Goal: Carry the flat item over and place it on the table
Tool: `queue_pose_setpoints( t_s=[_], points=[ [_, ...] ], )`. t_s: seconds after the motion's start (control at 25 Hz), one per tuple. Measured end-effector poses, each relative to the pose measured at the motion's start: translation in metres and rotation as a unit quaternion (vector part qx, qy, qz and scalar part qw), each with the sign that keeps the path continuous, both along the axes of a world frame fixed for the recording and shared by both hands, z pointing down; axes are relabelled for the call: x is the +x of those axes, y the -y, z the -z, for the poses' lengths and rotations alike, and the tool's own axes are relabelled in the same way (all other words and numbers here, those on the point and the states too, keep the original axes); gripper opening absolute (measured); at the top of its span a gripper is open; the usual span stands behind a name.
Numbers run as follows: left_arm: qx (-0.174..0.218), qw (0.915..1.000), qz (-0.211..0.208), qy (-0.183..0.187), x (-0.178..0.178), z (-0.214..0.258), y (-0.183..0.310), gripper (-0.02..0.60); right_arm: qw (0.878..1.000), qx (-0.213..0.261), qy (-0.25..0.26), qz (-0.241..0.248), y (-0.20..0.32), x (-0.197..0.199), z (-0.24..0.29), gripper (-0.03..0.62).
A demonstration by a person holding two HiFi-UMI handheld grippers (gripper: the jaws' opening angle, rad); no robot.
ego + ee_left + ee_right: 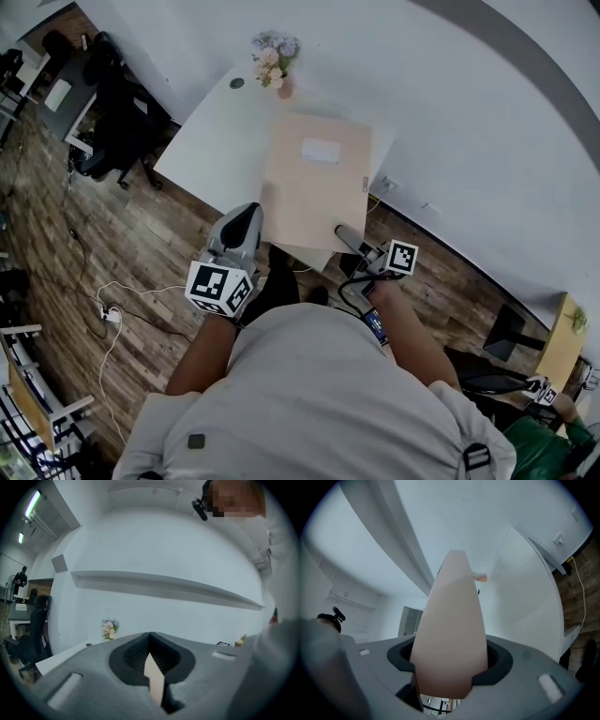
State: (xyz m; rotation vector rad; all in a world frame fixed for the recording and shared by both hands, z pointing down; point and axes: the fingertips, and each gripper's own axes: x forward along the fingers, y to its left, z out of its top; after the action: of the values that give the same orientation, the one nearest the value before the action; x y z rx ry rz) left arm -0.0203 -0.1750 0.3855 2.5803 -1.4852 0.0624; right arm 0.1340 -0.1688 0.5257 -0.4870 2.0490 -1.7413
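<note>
A flat beige folder (317,187) with a white label hangs over the white table (211,141), its near edge past the table's front edge. Whether it touches the tabletop I cannot tell. My left gripper (251,214) grips the folder's near left corner. In the left gripper view the folder (154,679) shows as a thin beige edge pinched between the jaws (152,667). My right gripper (343,232) holds the near right corner. In the right gripper view the folder (452,620) fills the space between the jaws (450,667).
A small vase of flowers (275,61) and a small dark round thing (236,82) stand at the table's far end. A black office chair (117,122) is left of the table. A power strip (111,314) with cables lies on the wood floor. White wall runs behind.
</note>
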Motion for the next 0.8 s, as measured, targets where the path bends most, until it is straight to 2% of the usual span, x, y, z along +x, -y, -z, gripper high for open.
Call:
queue_pose_setpoints(
  t_s=[0.4, 0.8],
  points=[
    [-0.017, 0.9997, -0.019, 0.002, -0.004, -0.017, 0.066, 0.0, 0.999, -0.025, -0.015, -0.014, 0.055, -0.007, -0.016, 0.302],
    [-0.069, 0.997, -0.035, 0.009, -0.032, -0.065, 0.133, 0.0, 0.996, -0.071, -0.049, -0.024, 0.112, -0.032, -0.07, 0.302]
  ],
)
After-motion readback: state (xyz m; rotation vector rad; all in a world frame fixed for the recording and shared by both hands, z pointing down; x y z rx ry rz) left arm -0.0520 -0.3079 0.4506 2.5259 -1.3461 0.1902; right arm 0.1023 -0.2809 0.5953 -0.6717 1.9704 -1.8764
